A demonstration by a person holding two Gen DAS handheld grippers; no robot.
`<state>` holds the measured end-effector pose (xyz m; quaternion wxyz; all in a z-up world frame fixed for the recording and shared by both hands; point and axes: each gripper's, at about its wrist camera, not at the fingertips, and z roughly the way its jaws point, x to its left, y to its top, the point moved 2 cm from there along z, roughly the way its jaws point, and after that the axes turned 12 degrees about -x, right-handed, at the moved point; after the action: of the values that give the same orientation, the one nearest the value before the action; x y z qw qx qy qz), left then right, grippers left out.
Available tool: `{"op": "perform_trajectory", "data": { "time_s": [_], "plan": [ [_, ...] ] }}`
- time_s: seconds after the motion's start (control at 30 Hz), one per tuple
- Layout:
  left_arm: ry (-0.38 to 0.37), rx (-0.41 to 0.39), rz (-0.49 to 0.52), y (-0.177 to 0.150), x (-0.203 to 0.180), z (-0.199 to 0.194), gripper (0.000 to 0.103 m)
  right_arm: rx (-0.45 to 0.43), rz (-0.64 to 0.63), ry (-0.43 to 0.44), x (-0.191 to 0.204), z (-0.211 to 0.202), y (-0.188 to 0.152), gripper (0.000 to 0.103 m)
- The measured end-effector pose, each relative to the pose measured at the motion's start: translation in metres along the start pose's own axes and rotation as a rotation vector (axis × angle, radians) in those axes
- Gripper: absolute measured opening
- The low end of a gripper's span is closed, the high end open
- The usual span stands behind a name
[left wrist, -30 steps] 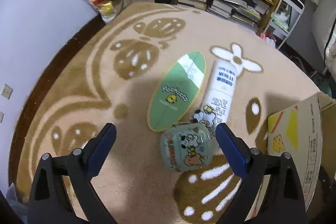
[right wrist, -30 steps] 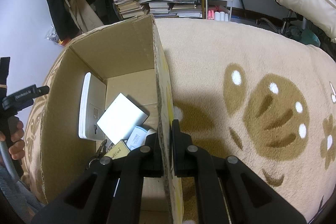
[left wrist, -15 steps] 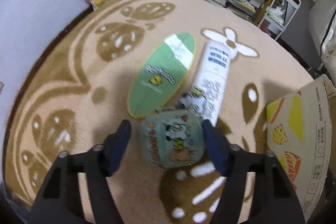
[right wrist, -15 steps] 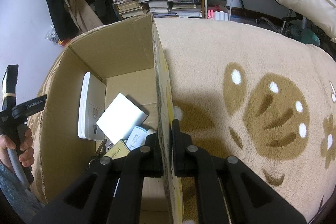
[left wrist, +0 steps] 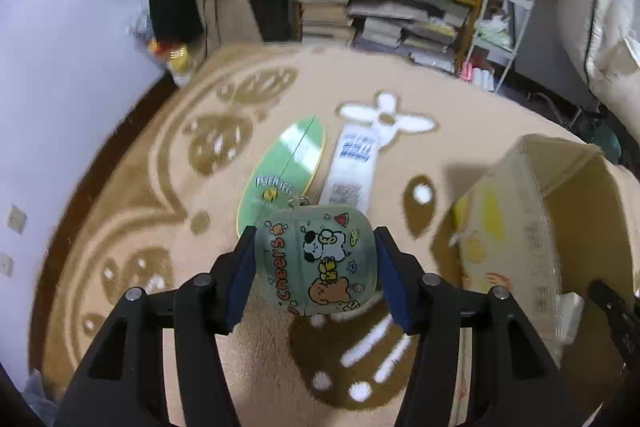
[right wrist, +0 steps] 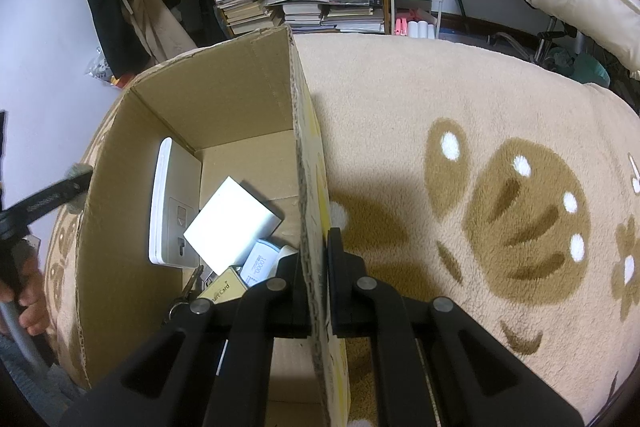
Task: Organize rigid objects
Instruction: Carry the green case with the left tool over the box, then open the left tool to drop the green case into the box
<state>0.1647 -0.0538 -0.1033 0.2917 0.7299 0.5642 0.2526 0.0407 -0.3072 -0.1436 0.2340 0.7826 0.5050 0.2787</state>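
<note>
The left gripper clamps a green cartoon-printed case above the beige patterned rug. The right gripper pinches the brown cardboard box's wall; only its view shows white items inside.

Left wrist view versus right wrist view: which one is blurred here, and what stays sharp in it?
Left wrist view: motion-smeared rug, shelves and cardboard box; the green case clamped in the left tool stays crisp. Right wrist view: sharp throughout, fisheye bending at edges, right tool shut on the box wall.
</note>
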Motion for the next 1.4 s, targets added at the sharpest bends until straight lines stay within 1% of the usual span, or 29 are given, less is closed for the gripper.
{"op": "perform_trajectory", "data": {
  "time_s": [0.1, 0.17, 0.2, 0.33, 0.43, 0.5, 0.6, 0.67, 0.73, 0.87, 1.17, 1.3, 1.4],
  "plan": [
    [-0.004, -0.063, 0.06, 0.011, -0.015, -0.025, 0.055, 0.0, 0.0, 0.0, 0.0, 0.0, 0.0, 0.007],
    [-0.015, -0.099, 0.072, 0.017, -0.022, -0.041, 0.055, 0.0, -0.001, 0.0, 0.0, 0.0, 0.0, 0.007],
    [-0.027, -0.134, 0.076, 0.023, -0.026, -0.055, 0.055, 0.0, 0.001, 0.0, 0.0, 0.0, 0.0, 0.007],
    [-0.047, -0.224, 0.109, 0.035, -0.038, -0.092, 0.055, 0.0, 0.0, 0.0, 0.0, 0.0, 0.0, 0.007],
    [-0.079, -0.268, 0.143, 0.038, -0.051, -0.114, 0.055, 0.0, -0.001, -0.001, 0.0, 0.0, 0.0, 0.007],
    [-0.1, -0.282, 0.162, 0.038, -0.06, -0.124, 0.056, 0.0, -0.001, -0.001, 0.0, 0.0, 0.0, 0.007],
    [-0.149, -0.284, 0.182, 0.036, -0.076, -0.133, 0.056, 0.0, 0.0, -0.001, 0.0, 0.0, 0.0, 0.007],
    [-0.205, -0.268, 0.19, 0.032, -0.089, -0.135, 0.056, 0.0, 0.0, 0.0, 0.0, 0.001, 0.0, 0.007],
    [-0.23, -0.252, 0.212, 0.025, -0.102, -0.131, 0.056, 0.0, 0.001, 0.0, 0.0, 0.0, 0.0, 0.007],
    [-0.238, -0.23, 0.267, 0.012, -0.12, -0.128, 0.056, 0.001, 0.009, 0.003, 0.0, 0.001, -0.001, 0.007],
    [-0.286, -0.142, 0.265, -0.004, -0.131, -0.108, 0.056, 0.001, 0.008, 0.004, -0.001, 0.001, -0.001, 0.007],
    [-0.283, -0.106, 0.285, -0.012, -0.139, -0.097, 0.056, 0.0, 0.01, 0.004, -0.001, 0.001, -0.001, 0.007],
    [-0.276, -0.083, 0.281, -0.015, -0.138, -0.09, 0.056, 0.0, 0.011, 0.003, -0.001, 0.001, -0.001, 0.007]
  ]
}}
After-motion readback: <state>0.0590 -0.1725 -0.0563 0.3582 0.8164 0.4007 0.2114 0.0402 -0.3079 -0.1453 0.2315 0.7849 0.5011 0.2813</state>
